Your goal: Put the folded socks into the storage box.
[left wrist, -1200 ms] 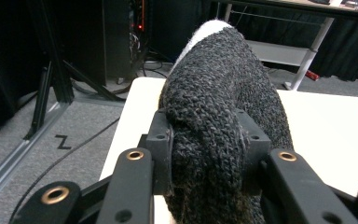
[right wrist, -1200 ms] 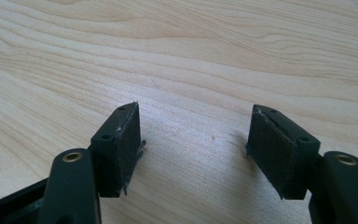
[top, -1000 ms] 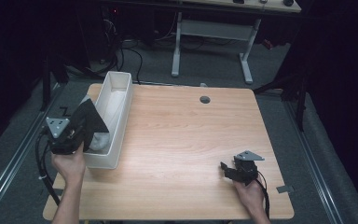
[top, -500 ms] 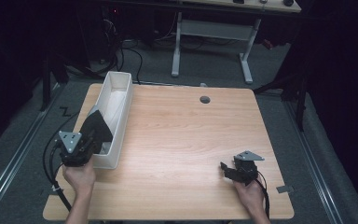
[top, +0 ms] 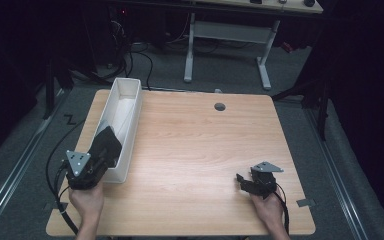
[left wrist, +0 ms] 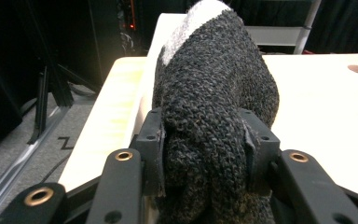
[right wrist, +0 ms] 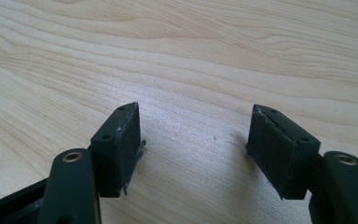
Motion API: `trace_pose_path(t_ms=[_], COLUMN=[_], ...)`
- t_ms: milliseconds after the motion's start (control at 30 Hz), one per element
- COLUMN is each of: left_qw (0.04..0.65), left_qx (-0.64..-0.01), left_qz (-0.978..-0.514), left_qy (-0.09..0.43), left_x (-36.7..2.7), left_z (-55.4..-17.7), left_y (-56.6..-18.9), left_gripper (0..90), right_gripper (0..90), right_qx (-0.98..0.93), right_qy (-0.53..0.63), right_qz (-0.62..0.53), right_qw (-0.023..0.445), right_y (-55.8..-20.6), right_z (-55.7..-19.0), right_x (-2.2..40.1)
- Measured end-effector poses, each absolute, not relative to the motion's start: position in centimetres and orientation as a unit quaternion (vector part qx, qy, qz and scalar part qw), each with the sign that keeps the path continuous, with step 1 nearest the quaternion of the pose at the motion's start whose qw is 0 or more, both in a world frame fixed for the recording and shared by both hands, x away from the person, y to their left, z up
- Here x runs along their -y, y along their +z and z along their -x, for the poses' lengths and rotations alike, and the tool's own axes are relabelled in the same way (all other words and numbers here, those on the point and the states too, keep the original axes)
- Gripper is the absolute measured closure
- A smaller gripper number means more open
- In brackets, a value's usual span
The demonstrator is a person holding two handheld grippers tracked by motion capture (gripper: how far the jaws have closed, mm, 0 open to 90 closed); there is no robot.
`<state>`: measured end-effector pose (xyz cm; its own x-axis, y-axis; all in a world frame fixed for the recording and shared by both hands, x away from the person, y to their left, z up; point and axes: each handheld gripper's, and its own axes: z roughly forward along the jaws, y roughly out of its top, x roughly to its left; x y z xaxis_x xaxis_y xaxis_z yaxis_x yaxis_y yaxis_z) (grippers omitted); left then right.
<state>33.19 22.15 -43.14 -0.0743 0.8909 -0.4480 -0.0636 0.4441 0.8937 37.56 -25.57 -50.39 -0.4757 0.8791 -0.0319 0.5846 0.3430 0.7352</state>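
- Left gripper (top: 101,159) at the near left corner of the table (top: 195,150), at the near end of the white bin (top: 130,107). Dark knitted sock (top: 105,145), black with a grey-white patch at its far end, sits between the jaws.
- Left gripper view: sock (left wrist: 214,93) bulges between both pads, which touch the knit on either side. Jaws stand partly apart and have just been opening with the sock between them. Judged: the grip is easing, not yet let go.
- Sock position: draped over the bin's near end, part over the rim and part inside; how much rests on the bin floor cannot be told.
- Sock axis: long axis runs away from the person, roughly along the bin's length; the light patch points to the far end, the gripped end is nearest the person.
- Step in hand, judged: placing the sock into the bin, at the release stage.
- Next move, judged: widen the jaws until the knit falls free, then draw the gripper back clear of the rim; loops may snag on a pad.
- Right gripper (top: 246,182) rests at the near right of the table, well apart from the bin. Right gripper view: jaws wide apart, bare wood between the pads (right wrist: 121,140), nothing held.
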Motion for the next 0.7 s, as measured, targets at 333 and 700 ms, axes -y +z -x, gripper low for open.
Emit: trace_pose_path(t_ms=[333, 700], left_qw=[0.580, 0.570], left_qx=[-0.636, -0.654], left_qz=[-0.338, -0.336], left_qy=[0.381, 0.367], left_x=[-22.41, -23.12], left_z=[-32.56, -32.91], left_y=[-43.34, -43.92], left_gripper=[61.1, 62.2], right_gripper=[34.5, 34.5], right_qx=[-0.790, -0.791], right_qy=[0.338, 0.338], right_qz=[-0.463, -0.461], right_qw=[0.219, 0.219], right_y=[-50.40, -50.40], right_z=[-37.55, -37.55], right_x=[25.56, 25.56])
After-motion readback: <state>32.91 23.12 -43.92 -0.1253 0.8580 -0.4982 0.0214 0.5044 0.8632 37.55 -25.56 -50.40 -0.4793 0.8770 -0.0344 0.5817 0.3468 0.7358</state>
